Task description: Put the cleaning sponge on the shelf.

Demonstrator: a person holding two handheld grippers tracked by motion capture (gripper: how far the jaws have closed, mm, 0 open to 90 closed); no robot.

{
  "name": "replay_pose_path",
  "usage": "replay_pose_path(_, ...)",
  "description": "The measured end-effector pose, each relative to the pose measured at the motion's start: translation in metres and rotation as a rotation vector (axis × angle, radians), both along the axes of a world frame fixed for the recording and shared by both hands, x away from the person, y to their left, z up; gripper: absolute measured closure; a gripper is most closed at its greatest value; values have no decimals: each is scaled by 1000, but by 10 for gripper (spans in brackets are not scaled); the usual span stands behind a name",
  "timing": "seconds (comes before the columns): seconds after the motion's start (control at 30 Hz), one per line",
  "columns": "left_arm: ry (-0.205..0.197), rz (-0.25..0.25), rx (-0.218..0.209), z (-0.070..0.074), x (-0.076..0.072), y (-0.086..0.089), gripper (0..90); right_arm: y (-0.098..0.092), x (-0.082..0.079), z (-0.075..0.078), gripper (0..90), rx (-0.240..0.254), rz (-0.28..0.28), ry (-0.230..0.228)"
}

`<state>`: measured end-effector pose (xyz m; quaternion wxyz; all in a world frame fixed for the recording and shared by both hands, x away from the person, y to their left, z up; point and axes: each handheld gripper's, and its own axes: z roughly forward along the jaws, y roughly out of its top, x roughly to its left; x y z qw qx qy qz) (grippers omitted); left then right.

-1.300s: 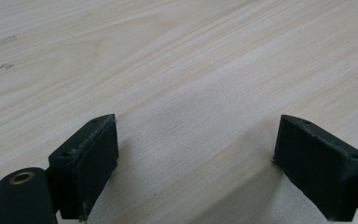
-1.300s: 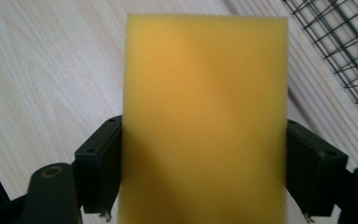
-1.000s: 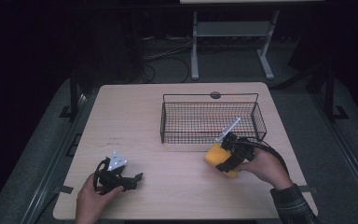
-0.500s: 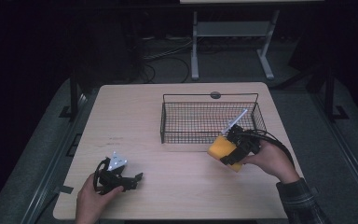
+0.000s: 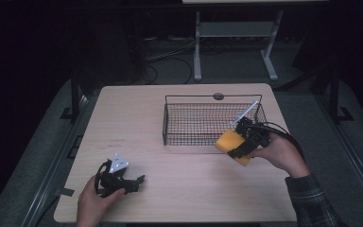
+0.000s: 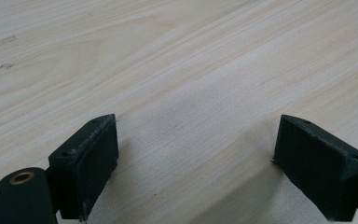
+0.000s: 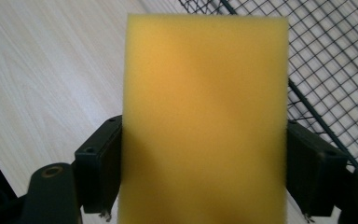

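Note:
A yellow sponge [image 5: 230,143] is held off the table by my right gripper [image 5: 238,145], just at the near right wall of the black wire basket [image 5: 189,124]. In the right gripper view the sponge [image 7: 205,121] stands between both jaws, whose pads press its two sides, with the basket mesh [image 7: 335,79] behind it to the right. My left gripper [image 5: 131,182] rests low over the table near the front left, held by a hand. In the left gripper view its jaws stand wide apart over bare wood [image 6: 191,93], nothing between them.
The light wooden table [image 5: 123,118] has a round dark grommet [image 5: 218,96] behind the basket. A metal stand [image 5: 231,33] and cables lie on the dark floor beyond the far edge. Dark floor surrounds the table on all sides.
My right gripper has lifted the sponge and carried it up and to the right, closer to the basket's near right wall. The left gripper has not moved.

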<state>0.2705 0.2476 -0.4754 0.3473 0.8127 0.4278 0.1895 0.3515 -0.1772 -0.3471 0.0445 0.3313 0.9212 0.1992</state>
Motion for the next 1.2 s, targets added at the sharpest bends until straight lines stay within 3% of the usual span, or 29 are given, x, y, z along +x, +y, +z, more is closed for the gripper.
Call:
replay_pose_path(0.53, -1, 1, -1, 0, 0, 0, 127, -13, 18, 17, 232, -6, -42, -16)
replay_pose_path(1.2, 0, 1, -1, 0, 0, 0, 127, -34, 56, 33, 232, -11, -126, -36)
